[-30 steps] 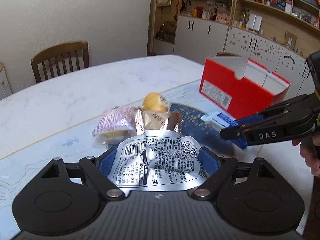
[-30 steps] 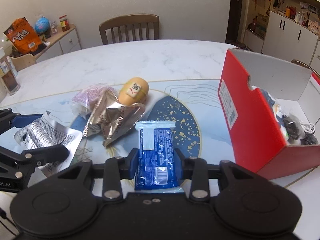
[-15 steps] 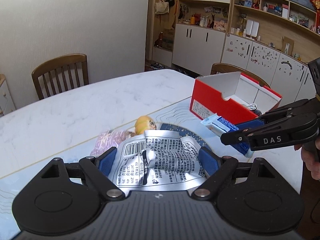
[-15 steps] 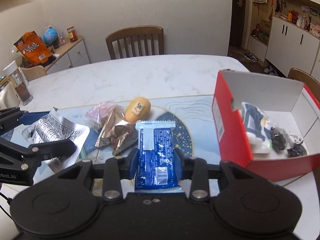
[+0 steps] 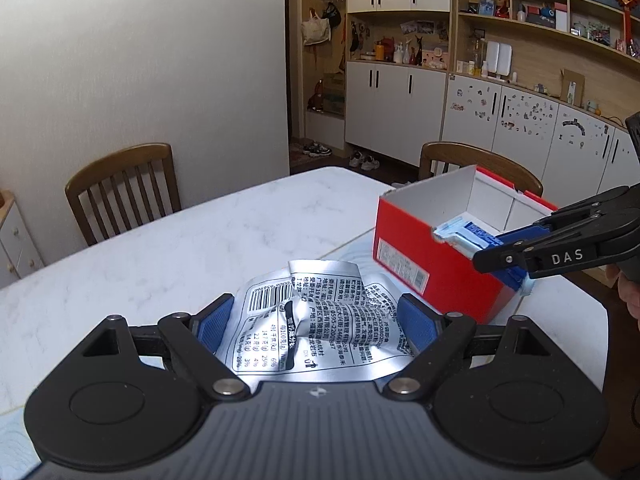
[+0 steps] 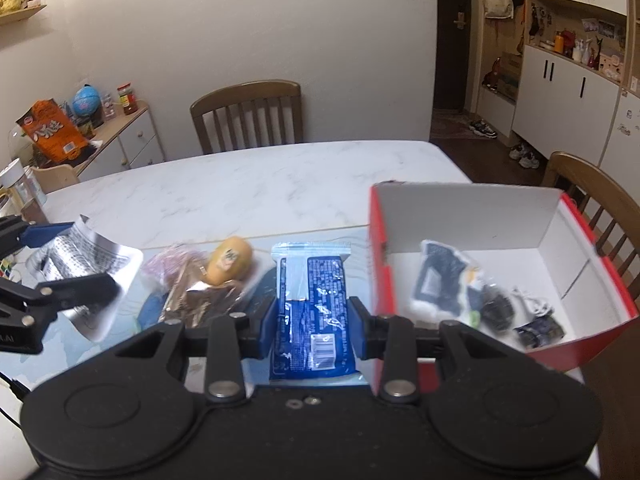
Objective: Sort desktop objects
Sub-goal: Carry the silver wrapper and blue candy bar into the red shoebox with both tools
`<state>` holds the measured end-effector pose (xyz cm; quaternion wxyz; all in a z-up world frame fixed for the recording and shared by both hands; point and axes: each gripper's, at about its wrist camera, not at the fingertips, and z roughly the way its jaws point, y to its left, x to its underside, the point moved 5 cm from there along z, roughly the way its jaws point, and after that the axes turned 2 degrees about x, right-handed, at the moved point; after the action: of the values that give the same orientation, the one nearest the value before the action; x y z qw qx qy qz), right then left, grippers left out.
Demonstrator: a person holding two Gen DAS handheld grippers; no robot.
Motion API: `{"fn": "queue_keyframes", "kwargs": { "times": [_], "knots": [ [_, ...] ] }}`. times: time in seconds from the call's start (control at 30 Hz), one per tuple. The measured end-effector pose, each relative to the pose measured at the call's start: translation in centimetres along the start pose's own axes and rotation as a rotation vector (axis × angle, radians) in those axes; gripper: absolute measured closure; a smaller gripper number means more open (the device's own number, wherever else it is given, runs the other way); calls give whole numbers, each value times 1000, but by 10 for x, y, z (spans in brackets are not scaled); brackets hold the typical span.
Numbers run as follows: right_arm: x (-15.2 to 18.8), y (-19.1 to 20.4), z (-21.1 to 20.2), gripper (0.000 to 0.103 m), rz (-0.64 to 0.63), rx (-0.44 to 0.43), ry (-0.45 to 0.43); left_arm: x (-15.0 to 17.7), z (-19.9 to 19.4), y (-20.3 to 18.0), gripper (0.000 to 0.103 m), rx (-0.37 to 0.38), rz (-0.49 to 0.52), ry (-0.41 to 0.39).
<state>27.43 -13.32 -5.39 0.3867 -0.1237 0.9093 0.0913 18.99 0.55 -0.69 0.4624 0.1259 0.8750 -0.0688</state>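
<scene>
With the right tongs [image 6: 312, 326] gripping the blue packet [image 6: 310, 304] and the left tongs [image 5: 314, 324] the foil bag [image 5: 316, 320], carry both over the red box [image 6: 560, 236] at right, clearing its rim before letting go.

Your left wrist camera looks forward and down over its own fingers, close above the marble table [image 5: 168, 248], toward the red box [image 5: 432, 256] at 2 o'clock. Your right wrist camera faces likewise, nearer that red box [image 6: 382, 280] at 3 o'clock. Both views share it.
</scene>
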Motion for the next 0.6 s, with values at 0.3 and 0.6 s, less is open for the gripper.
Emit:
{"fn": "queue_keyframes", "kwargs": {
  "times": [0.3, 0.6],
  "knots": [
    [-16, -39, -6, 67, 12, 14, -30, -36, 10, -32, 15, -2, 48, -37],
    [-26, -79, -5, 67, 23, 15, -38, -61, 33, -62, 15, 15, 58, -35]
  ]
}}
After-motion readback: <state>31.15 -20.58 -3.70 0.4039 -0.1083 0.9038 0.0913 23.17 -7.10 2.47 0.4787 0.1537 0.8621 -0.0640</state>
